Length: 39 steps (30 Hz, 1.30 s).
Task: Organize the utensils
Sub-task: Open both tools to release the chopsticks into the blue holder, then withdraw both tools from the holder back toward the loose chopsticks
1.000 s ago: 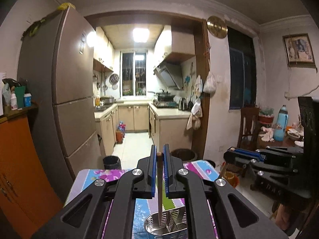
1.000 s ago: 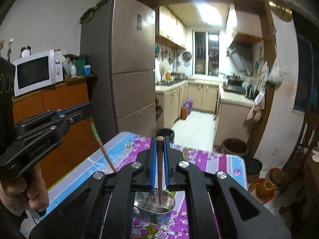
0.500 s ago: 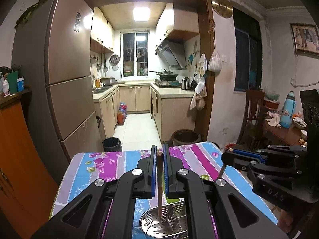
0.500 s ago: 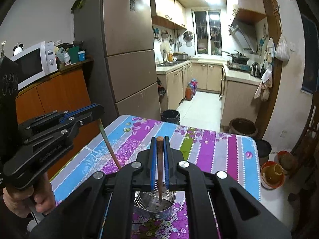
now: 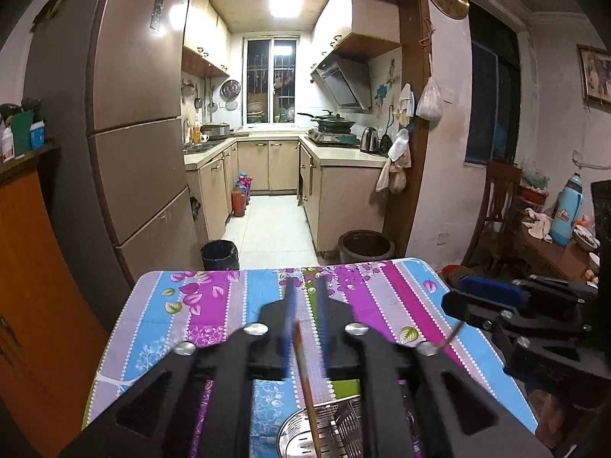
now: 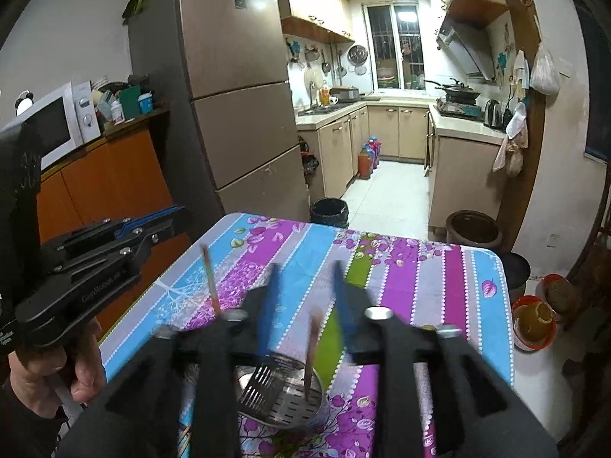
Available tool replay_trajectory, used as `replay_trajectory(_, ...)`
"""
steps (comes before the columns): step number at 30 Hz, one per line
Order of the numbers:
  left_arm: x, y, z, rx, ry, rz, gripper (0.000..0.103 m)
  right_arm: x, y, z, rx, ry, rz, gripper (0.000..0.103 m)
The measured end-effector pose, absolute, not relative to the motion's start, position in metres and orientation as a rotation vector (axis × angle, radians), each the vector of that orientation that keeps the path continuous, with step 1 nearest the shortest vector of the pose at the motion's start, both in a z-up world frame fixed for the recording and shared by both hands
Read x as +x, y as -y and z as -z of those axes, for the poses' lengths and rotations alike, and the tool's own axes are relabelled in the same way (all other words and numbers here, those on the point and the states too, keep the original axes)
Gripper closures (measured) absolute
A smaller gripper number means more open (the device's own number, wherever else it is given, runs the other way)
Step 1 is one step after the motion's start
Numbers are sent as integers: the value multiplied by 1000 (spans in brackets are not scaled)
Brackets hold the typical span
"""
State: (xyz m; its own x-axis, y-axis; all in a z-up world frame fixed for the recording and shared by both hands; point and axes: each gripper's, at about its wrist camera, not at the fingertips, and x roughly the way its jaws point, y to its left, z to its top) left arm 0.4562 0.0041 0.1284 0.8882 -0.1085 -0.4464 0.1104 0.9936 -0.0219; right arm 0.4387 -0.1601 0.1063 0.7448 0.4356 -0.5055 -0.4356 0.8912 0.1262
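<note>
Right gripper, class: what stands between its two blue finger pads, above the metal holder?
In the right wrist view, a brown chopstick stands between the opening jaws of the right gripper, untouched, its lower end in the metal utensil holder.

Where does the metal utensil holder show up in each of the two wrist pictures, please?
Left wrist view: the metal utensil holder sits at the bottom edge, just right of centre, partly cut off, with a chopstick standing over it.
Right wrist view: the holder sits low, left of centre, between the black arms.
Shared landmark: the black bin on the floor beyond the striped tablecloth.
</note>
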Motion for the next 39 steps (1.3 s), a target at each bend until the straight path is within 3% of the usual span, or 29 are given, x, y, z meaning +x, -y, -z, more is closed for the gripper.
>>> replay_trajectory(1, 457, -6, -128, 3, -458, 106, 71, 438, 162, -107, 7, -545, -475, 63)
replay_trajectory(7, 455, -12, -130, -1, -441, 83, 58, 433, 173, -107, 23, -514, -463, 58)
replay_trajectory(21, 353, -41, -127, -10, -350, 121, 34, 354, 222, -114, 90, -409, -473, 43)
replay_trajectory(28, 261, -58, -112, 1, -299, 144, 28, 267, 242, -112, 75, -315, -466, 32)
replay_trajectory(30, 236, -62, -106, -11, -286, 147, 26, 246, 241, -110, 64, -293, -460, 23)
replay_trajectory(33, 209, -61, -96, -6, -274, 144, 24, 216, 235, -105, 40, -259, -458, 17)
replay_trajectory(39, 169, -62, -77, -8, -262, 129, 23, 172, 222, -94, -2, -202, -458, 14)
